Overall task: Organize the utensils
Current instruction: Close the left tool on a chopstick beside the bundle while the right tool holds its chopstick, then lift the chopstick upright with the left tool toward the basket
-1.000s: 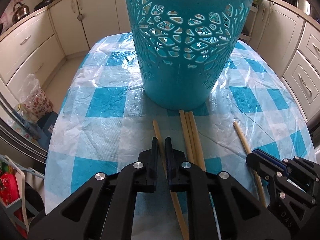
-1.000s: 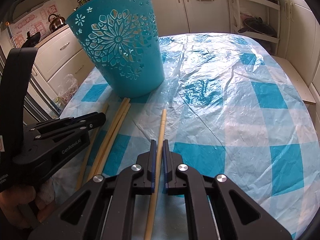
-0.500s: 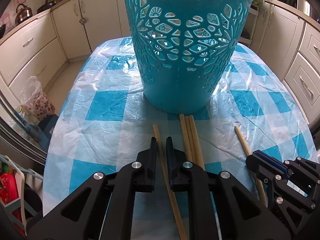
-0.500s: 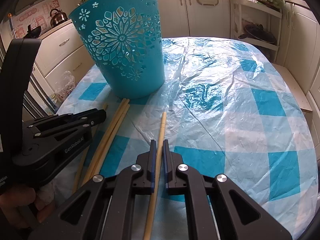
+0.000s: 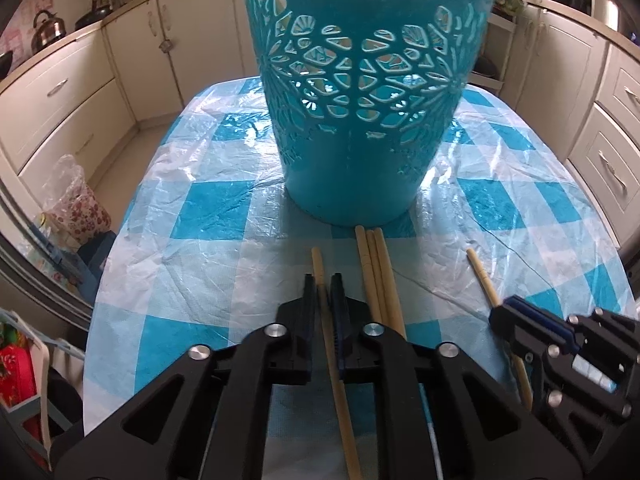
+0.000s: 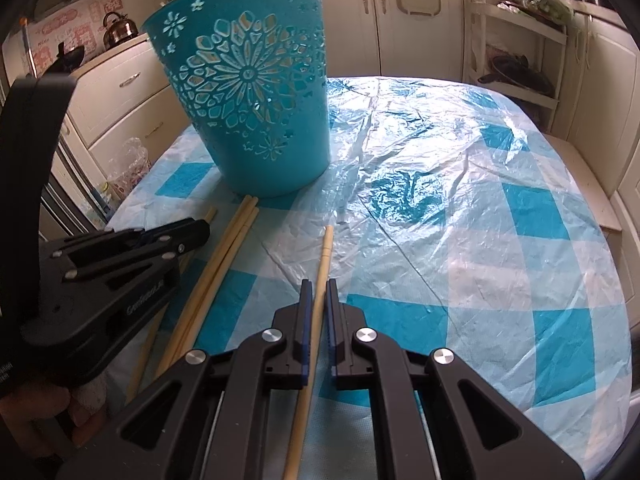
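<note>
A tall turquoise cut-out basket stands upright on the checked table; it also shows in the right wrist view. My left gripper is shut on one wooden chopstick and holds it pointing at the basket. My right gripper is shut on another chopstick, also seen at the right of the left wrist view. Three chopsticks lie side by side on the cloth between the grippers, tips near the basket's base; they show in the right wrist view too.
The table has a blue and white checked cloth under clear plastic. Cream kitchen cabinets ring the table. A flowered plastic bag sits on the floor at the left. An open shelf rack stands behind the table.
Both grippers have lifted a little with their chopsticks and drawn back slightly. The basket and the three loose chopsticks have not moved.
</note>
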The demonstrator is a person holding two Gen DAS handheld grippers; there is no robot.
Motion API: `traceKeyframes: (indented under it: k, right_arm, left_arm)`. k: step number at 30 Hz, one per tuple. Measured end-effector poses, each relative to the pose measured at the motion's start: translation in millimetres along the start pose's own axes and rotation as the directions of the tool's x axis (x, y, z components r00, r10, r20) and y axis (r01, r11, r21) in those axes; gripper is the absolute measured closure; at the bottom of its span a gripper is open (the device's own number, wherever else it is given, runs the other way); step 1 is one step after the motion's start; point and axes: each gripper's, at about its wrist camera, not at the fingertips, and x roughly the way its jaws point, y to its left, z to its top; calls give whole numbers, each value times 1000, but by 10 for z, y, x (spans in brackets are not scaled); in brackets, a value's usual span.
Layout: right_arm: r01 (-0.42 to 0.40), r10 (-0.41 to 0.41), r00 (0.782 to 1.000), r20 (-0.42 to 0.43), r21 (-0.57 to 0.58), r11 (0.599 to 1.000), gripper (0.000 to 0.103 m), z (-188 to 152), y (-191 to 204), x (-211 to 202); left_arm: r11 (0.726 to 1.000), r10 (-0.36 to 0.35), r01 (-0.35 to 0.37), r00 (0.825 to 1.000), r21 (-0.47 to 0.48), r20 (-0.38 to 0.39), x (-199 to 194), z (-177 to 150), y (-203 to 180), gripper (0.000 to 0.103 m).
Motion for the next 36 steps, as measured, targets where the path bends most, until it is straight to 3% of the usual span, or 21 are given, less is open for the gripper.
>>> traceKeyframes:
  k: [3, 6, 13, 19, 24, 27, 36]
  right_arm:
    - [4, -4, 1000, 11, -7, 1000, 96, -12, 1, -1]
    - [20, -19, 1000, 22, -23, 1000, 96, -23, 31, 0]
    - [59, -58, 998, 23, -45, 997, 96, 1, 88, 28]
    - [69, -70, 997, -17, -55, 996, 88, 97, 116, 79]
    - [93, -98, 994, -44, -103, 990, 89, 156, 180, 125]
    - [80, -89, 993, -78, -110, 991, 94, 183, 150, 124]
    - [53, -55, 993, -106, -18, 998, 97, 105, -82, 37]
  left_arm:
    - [1000, -2, 2, 1000, -13, 0, 15, 22, -2, 89]
    - [999, -39, 39, 999, -33, -2, -9, -2, 29, 98]
    - [991, -106, 109, 993, -76, 48, -304, -177, 109, 98]
    - [982, -149, 158, 985, -107, 86, -564, -275, 240, 98]
    - [973, -170, 185, 978, -136, 117, -774, -324, 407, 98]
    - [969, -176, 197, 974, -150, 141, -914, -347, 497, 98]
    - [955, -187, 227, 961, -193, 205, -1283, -395, 731, 98]
